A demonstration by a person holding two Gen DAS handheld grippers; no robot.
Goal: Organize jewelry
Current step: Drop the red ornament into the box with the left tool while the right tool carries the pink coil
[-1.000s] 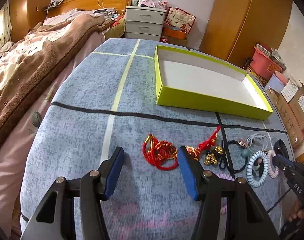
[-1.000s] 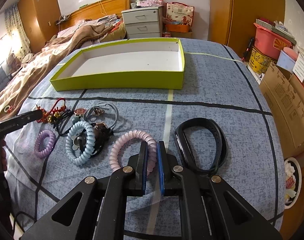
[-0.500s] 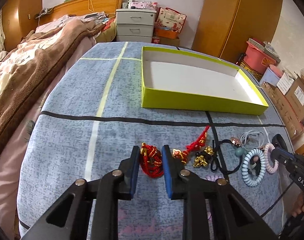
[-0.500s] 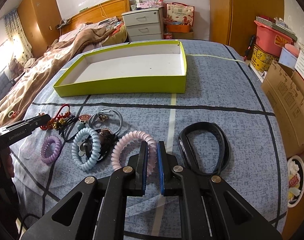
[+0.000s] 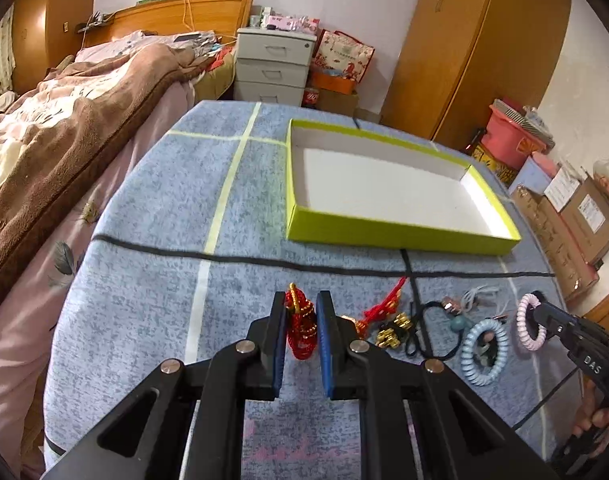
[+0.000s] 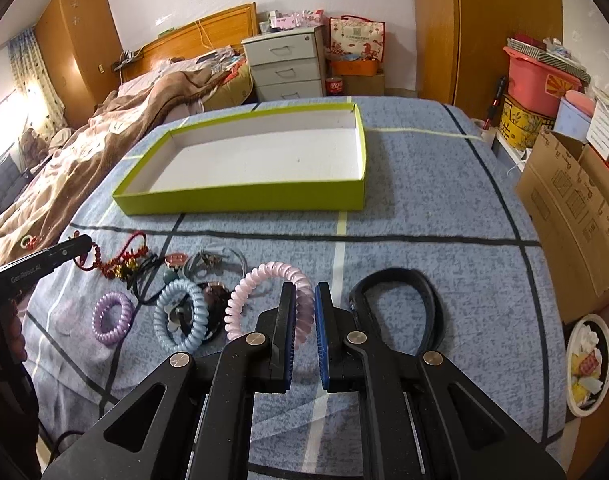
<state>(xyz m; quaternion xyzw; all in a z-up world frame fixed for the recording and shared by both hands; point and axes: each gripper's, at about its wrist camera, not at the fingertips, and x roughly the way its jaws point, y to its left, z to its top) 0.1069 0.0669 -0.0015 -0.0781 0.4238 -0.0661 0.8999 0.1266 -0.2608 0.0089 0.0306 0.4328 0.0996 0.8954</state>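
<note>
Closing left tongs (image 5: 300, 312) on red bracelet (image 5: 301, 330); right tongs (image 6: 302, 300) clamping pink coil (image 6: 264, 292).

A red beaded bracelet (image 5: 301, 330) with gold beads hangs bunched and upright, off the table's left part. Beside it toward the right lie a red knotted cord with gold charms (image 5: 386, 316), black hair ties (image 5: 424, 332), a pale blue spiral tie (image 6: 180, 316), a purple spiral tie (image 6: 113, 317), a pink spiral tie (image 6: 272, 296) and a black band (image 6: 396, 300) near the right edge. The shallow yellow-green box (image 6: 240, 198) sits empty toward the far edge.
</note>
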